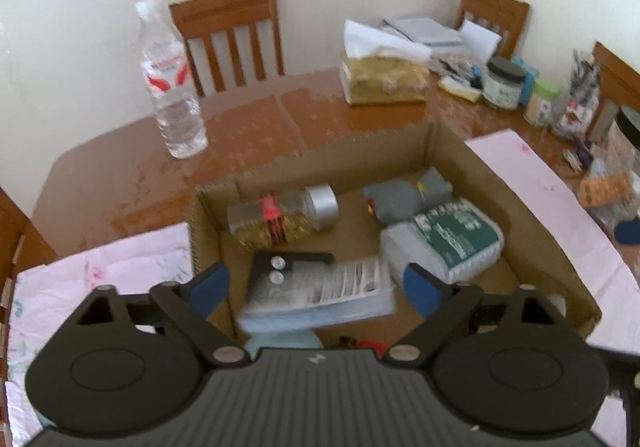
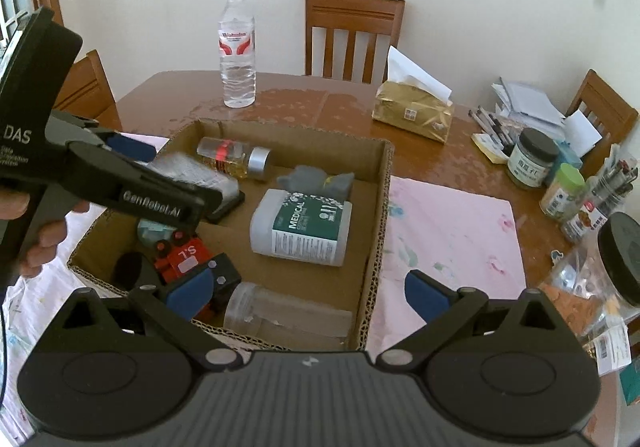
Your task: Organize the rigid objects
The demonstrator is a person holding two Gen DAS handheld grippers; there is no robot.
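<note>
Over the cardboard box: both tools are hanging above it, box sits on the wooden tabletop (image 2: 472, 167) on top of a pink cloth (image 2: 448, 239).
Left tool (image 1: 316, 283): blue fingers spread wide, nothing pinched. A flat clear-packaged item (image 1: 320, 291) lies right under the gap, inside the box, a bit blurry so can't read it. In the right wrist view this tool (image 2: 132, 151) comes in from the left over the box's left side.
Right tool (image 2: 308, 295): also spread wide, holding nothing, hovering over the near edge of the box.
Cardboard box (image 2: 376, 215): open top, stuff lying loose on its floor.
Far left of box: glass jar with a silver lid (image 2: 234, 157) on its side, red band, yellowish contents.
Far right of box: grey soft-looking toy thing (image 2: 316, 177), can't tell exactly what it is.
Middle right: white bottle with green MEDICAL label (image 2: 302, 227), lying down, just beside the grey thing.
Near left corner: red and black toy vehicle (image 2: 188, 259), partly hidden behind the right tool's left finger.
Near edge: clear plastic jar (image 2: 280, 315) on its side against the wall.
Outside the box: water bottle (image 2: 237, 47) standing upright beyond it, gold tissue pack (image 2: 412, 111) further right, well apart from the box.
Right end of tabletop: jars, pens and papers, pretty cluttered.
</note>
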